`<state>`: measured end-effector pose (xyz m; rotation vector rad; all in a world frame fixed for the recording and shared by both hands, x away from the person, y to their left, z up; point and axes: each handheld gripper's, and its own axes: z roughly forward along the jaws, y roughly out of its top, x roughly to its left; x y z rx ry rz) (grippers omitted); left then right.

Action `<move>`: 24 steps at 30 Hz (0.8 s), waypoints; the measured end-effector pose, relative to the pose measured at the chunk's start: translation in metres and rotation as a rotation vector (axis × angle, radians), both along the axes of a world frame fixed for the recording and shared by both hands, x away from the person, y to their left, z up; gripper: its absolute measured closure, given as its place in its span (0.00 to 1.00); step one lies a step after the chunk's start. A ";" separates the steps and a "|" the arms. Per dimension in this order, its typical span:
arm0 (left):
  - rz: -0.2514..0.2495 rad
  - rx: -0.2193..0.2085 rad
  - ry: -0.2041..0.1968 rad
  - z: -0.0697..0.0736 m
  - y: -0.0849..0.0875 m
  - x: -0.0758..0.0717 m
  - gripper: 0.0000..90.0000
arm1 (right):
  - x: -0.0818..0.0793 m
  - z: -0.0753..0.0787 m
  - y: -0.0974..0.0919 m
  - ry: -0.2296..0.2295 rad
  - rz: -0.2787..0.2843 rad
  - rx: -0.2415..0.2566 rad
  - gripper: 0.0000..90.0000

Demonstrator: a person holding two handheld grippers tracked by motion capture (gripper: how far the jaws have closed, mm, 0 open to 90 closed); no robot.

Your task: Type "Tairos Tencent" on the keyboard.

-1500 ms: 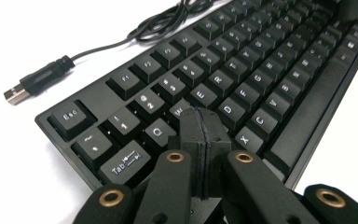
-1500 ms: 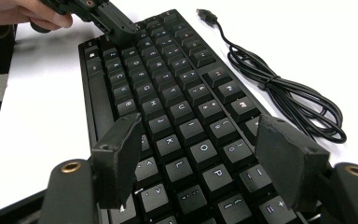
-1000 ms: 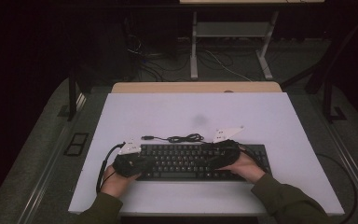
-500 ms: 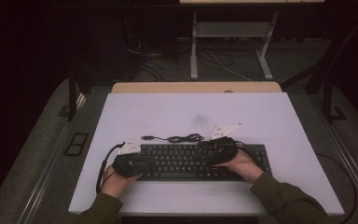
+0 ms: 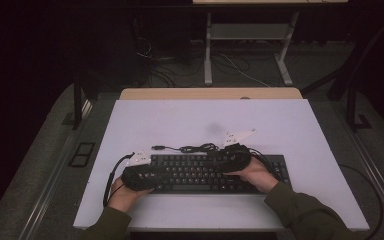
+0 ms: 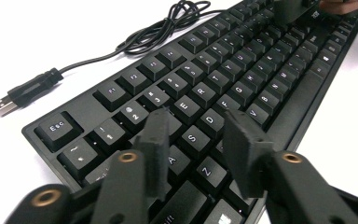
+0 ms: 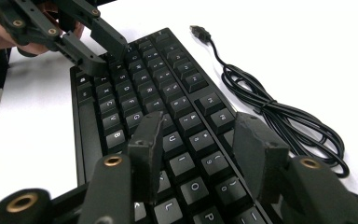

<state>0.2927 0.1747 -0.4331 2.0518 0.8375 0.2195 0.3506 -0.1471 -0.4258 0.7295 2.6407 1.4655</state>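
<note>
On the white rectangular worktop [image 5: 180, 120], toward the person's near edge, lies a black full-size plastic keyboard [image 5: 205, 172] with its long side running left to right. At its left end the left gripper [image 6: 196, 140] hovers low over the letter keys, its fingers [image 6: 154, 140] spread moderately with nothing between them; whether the tips touch the keycaps cannot be told. Behind the keyboard's far edge a thin black cable [image 5: 192, 148] sits in a loose coil ending in a free USB plug [image 6: 2, 106], well apart from any socket. Over the right half the right gripper [image 7: 200, 140] likewise hangs with its fingers [image 7: 145, 144] spread and empty. The keyboard looks rigid and moderately light, a flat slab that should slide easily on the smooth worktop; the keycaps are springy and give under pressure, so they make a poor hold. Its short end edges or the bare front rim seem the surest places to pinch, one gripper per end, minding the trailing cable.
</note>
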 end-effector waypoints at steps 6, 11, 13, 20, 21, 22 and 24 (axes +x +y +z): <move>0.008 -0.005 -0.015 0.000 0.000 -0.001 0.51 | 0.001 0.000 0.004 -0.001 0.008 0.002 0.66; 0.014 -0.007 -0.029 0.000 0.000 -0.001 0.39 | 0.000 -0.001 0.005 0.009 0.020 -0.001 0.76; 0.021 -0.007 -0.034 -0.001 -0.001 -0.002 0.34 | 0.000 -0.002 0.006 0.014 0.023 -0.007 0.78; 0.023 -0.017 -0.035 -0.002 -0.002 -0.001 0.22 | 0.000 -0.004 0.007 0.017 0.034 -0.019 0.87; 0.021 -0.020 -0.032 -0.002 -0.002 -0.001 0.21 | 0.000 -0.004 0.007 0.020 0.037 -0.020 0.88; 0.022 -0.021 -0.033 -0.003 -0.002 -0.001 0.20 | 0.000 -0.004 0.008 0.019 0.040 -0.022 0.90; 0.018 -0.024 -0.039 -0.002 -0.003 -0.001 0.18 | 0.000 -0.004 0.009 0.019 0.047 -0.026 0.93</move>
